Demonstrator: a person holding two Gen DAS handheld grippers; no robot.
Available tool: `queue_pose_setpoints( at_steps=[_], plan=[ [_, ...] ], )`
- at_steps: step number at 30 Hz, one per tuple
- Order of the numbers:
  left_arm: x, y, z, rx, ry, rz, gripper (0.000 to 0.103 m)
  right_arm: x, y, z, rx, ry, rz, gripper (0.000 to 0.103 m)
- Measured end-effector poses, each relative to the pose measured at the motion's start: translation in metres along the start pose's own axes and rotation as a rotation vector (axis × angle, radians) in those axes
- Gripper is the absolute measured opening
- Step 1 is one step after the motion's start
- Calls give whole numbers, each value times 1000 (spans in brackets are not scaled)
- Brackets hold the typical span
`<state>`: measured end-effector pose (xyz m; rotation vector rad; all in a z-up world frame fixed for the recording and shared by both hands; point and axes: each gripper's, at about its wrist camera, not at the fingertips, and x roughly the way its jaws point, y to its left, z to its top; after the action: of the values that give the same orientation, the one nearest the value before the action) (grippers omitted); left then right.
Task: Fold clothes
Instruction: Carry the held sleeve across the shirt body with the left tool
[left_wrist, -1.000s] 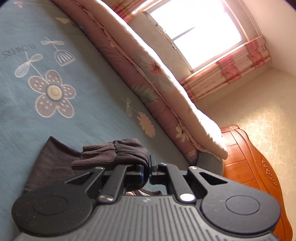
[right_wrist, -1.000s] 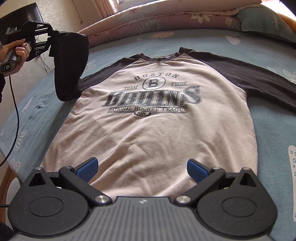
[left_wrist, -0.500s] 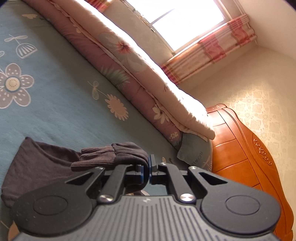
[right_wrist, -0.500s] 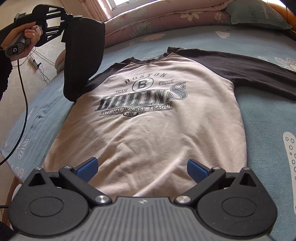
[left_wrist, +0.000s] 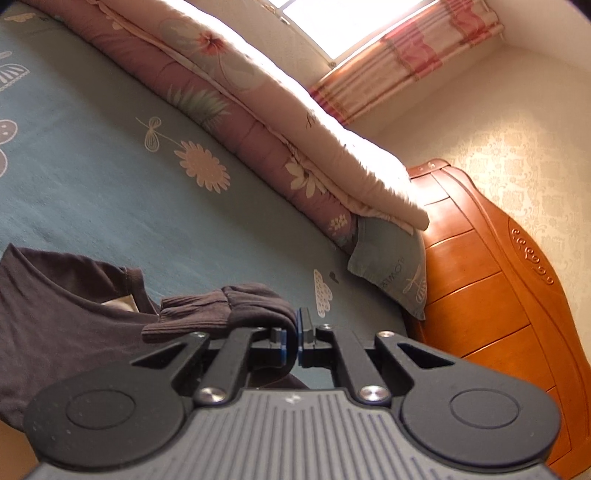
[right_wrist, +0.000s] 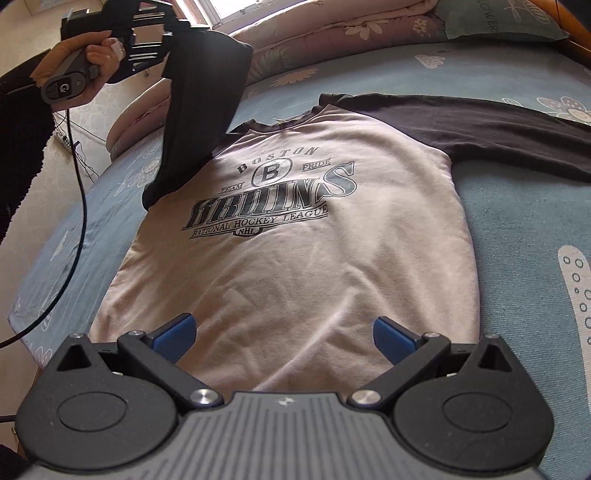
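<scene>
On the bed (right_wrist: 517, 258), the shirt (right_wrist: 295, 266) lies face up, its hem nearest the right claw (right_wrist: 282, 334) and its collar toward the folded quilt (left_wrist: 266, 122) along the far side. Bare blue sheet shows to the right of the shirt's body and beyond the collar; on the left the bed edge runs close to the shirt's side, with floor just past it. The right sleeve (right_wrist: 498, 129) lies flat, stretched out across the sheet.

The left claw (left_wrist: 298, 332) is clenched on the cuff (left_wrist: 225, 310) of the left sleeve (right_wrist: 199, 110), which hangs from it as a dark column above the shirt's shoulder. The right claw is released, its blue pads wide apart over the hem, apart from the cloth.

Since a second ago the left claw has risen and swung inward: the sleeve then hung off to the side of the shirt, and now its lower end overlaps the chest near the print. The right claw has kept its place.

The right sleeve's cuff is cut off by the right wrist view's edge. The hem's middle is hidden behind the right claw's body. A hand (right_wrist: 85, 62) holds the left claw's handle; its cable (right_wrist: 77, 229) trails down out of view.
</scene>
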<state>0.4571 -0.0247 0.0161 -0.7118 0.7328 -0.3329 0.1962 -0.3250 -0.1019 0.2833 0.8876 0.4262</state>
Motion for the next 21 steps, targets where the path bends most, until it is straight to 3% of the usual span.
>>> queue_pose_setpoints(
  at_steps=[6,14,16,18,21],
  plan=[
    [33,-3,-14,51,41,64,4,3,-3,-1,6,8,-1,103],
    [73,-21,-57,303,154,169,4,8,-8,-2,13,19,-3,103],
    [81,-27,-68,369,186,187,9,8,-9,-3,16,19,-7,103],
    [89,-32,-80,435,219,206,29,7,-11,-3,22,18,-12,103],
    [101,-40,-98,534,268,233,32,5,-14,-4,34,17,-18,103]
  ],
)
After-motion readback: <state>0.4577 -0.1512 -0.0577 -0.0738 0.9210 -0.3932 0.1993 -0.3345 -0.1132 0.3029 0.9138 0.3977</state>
